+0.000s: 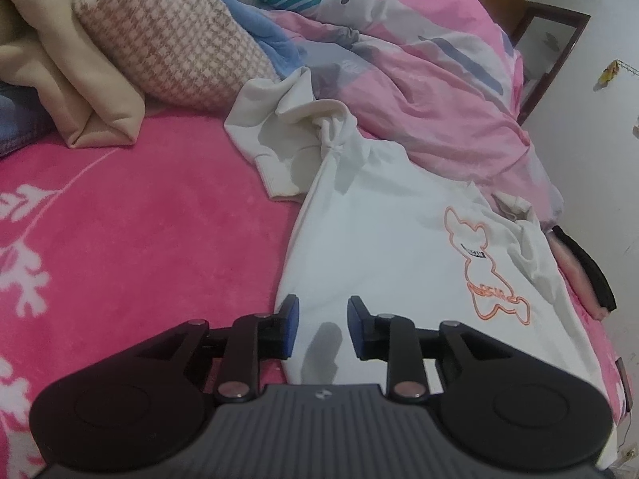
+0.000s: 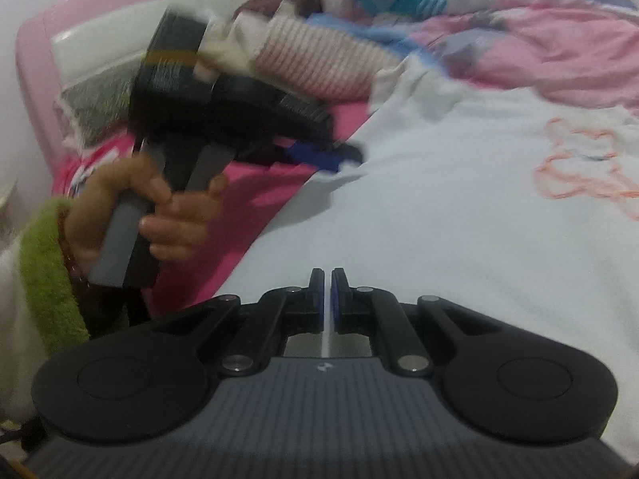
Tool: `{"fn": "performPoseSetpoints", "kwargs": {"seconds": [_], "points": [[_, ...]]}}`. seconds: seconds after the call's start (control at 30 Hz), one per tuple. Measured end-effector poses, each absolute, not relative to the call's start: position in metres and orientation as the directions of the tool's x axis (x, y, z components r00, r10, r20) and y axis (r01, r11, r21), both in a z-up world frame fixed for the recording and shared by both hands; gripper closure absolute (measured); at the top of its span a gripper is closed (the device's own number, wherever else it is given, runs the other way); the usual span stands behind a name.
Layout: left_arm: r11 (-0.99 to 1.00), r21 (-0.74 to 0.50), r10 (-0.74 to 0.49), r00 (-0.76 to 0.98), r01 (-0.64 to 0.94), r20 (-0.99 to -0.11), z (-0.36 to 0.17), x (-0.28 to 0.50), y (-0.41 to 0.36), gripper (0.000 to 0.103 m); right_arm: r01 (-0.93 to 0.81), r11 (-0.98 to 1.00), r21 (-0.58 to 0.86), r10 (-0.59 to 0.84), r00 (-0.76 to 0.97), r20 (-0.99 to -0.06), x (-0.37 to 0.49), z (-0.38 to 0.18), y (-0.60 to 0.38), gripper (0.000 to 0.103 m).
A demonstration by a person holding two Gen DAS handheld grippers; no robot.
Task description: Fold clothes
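A white sweatshirt lies spread on the pink bed, one sleeve bunched. My left tool hovers parted over its hem; my right tool looks nearly closed (blurred), apparently empty.

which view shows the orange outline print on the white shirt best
The left wrist view: the orange print on the white shirt is sharp and whole. The right wrist view shows it blurred and cut off at the frame edge.

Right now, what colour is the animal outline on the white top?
Orange, clearest in the left wrist view: animal outline.
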State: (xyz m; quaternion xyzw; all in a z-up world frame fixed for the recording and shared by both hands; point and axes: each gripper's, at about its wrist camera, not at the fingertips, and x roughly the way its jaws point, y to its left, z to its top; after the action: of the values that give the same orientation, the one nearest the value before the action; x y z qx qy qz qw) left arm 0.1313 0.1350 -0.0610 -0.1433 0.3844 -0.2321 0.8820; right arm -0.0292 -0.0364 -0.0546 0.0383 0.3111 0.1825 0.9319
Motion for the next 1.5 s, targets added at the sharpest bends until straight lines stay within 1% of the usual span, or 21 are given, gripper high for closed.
{"fn": "performPoseSetpoints", "kwargs": {"seconds": [0.1, 0.2, 0.23, 0.3, 0.4, 0.47, 0.5, 0.63, 0.73, 0.87, 1.0, 1.07, 1.13, 1.2, 1.27, 1.33, 1.43, 1.5], "points": [[0.850, -0.434, -0.521, 0.596, 0.298, -0.611, -0.061, 0.132, 0.135, 0.075, -0.424, 0.892, 0.159, 0.437, 0.714, -0.546, -0.036, -0.058, 0.000, 0.100], [0.849, -0.437, -0.523, 0.596, 0.298, -0.609, -0.061, 0.133, 0.136, 0.075, -0.499, 0.847, 0.185, 0.512, 0.668, -0.540, -0.044, -0.055, 0.015, 0.100], [0.848, -0.435, -0.525, 0.601, 0.304, -0.603, -0.060, 0.131, 0.136, 0.074, -0.488, 0.854, 0.182, 0.503, 0.681, -0.532, -0.047, -0.053, 0.012, 0.100], [0.853, -0.408, -0.516, 0.642, 0.325, -0.567, -0.052, 0.125, 0.137, 0.063, -0.459, 0.869, 0.184, 0.483, 0.708, -0.516, -0.054, -0.047, 0.003, 0.099], [0.860, -0.354, -0.504, 0.723, 0.368, -0.472, -0.035, 0.108, 0.137, 0.058, -0.357, 0.901, 0.247, 0.434, 0.755, -0.493, -0.064, -0.037, -0.029, 0.099], [0.838, -0.354, -0.539, 0.731, 0.416, -0.418, -0.028, 0.097, 0.135, 0.056, -0.284, 0.932, 0.224, 0.361, 0.785, -0.503, -0.072, -0.033, -0.046, 0.099], [0.824, -0.352, -0.562, 0.720, 0.443, -0.407, -0.026, 0.092, 0.130, 0.056, -0.249, 0.950, 0.190, 0.312, 0.800, -0.512, -0.078, -0.030, -0.052, 0.099], [0.785, -0.325, -0.619, 0.643, 0.528, -0.451, -0.030, 0.075, 0.100, 0.056, -0.115, 0.984, 0.138, 0.170, 0.839, -0.517, -0.093, -0.027, -0.089, 0.099], [0.743, -0.354, -0.663, 0.549, 0.569, -0.508, -0.042, 0.068, 0.076, 0.056, -0.013, 0.994, 0.110, 0.069, 0.854, -0.515, -0.103, -0.025, -0.118, 0.099], [0.744, -0.322, -0.644, 0.500, 0.585, -0.580, -0.061, 0.066, 0.054, 0.056, 0.122, 0.990, 0.073, -0.069, 0.859, -0.508, -0.116, -0.022, -0.156, 0.099], [0.756, -0.284, -0.625, 0.519, 0.590, -0.583, -0.070, 0.064, 0.049, 0.056, 0.230, 0.973, 0.034, -0.186, 0.857, -0.481, -0.118, -0.017, -0.210, 0.099], [0.759, -0.261, -0.617, 0.533, 0.596, -0.579, -0.072, 0.060, 0.046, 0.055, 0.265, 0.964, -0.015, -0.238, 0.839, -0.489, -0.104, -0.018, -0.237, 0.099], [0.757, -0.237, -0.615, 0.541, 0.609, -0.574, -0.073, 0.055, 0.045, 0.050, 0.286, 0.956, -0.064, -0.278, 0.817, -0.505, -0.085, -0.020, -0.263, 0.099], [0.751, -0.216, -0.616, 0.544, 0.624, -0.569, -0.073, 0.053, 0.042, 0.046, 0.284, 0.955, -0.081, -0.283, 0.804, -0.522, -0.067, -0.023, -0.283, 0.099], [0.745, -0.207, -0.621, 0.544, 0.635, -0.565, -0.073, 0.052, 0.040, 0.043, 0.284, 0.957, -0.055, -0.269, 0.804, -0.531, -0.057, -0.027, -0.302, 0.099], [0.738, -0.214, -0.630, 0.538, 0.640, -0.560, -0.073, 0.052, 0.041, 0.042, 0.318, 0.947, 0.050, -0.239, 0.796, -0.556, -0.055, -0.033, -0.334, 0.098], [0.730, -0.236, -0.643, 0.528, 0.641, -0.554, -0.074, 0.054, 0.043, 0.041, 0.368, 0.908, 0.202, -0.188, 0.787, -0.587, -0.051, -0.042, -0.381, 0.095], [0.728, -0.242, -0.647, 0.527, 0.641, -0.551, -0.075, 0.055, 0.044, 0.041, 0.399, 0.867, 0.300, -0.152, 0.783, -0.603, -0.049, -0.048, -0.412, 0.084]]}}
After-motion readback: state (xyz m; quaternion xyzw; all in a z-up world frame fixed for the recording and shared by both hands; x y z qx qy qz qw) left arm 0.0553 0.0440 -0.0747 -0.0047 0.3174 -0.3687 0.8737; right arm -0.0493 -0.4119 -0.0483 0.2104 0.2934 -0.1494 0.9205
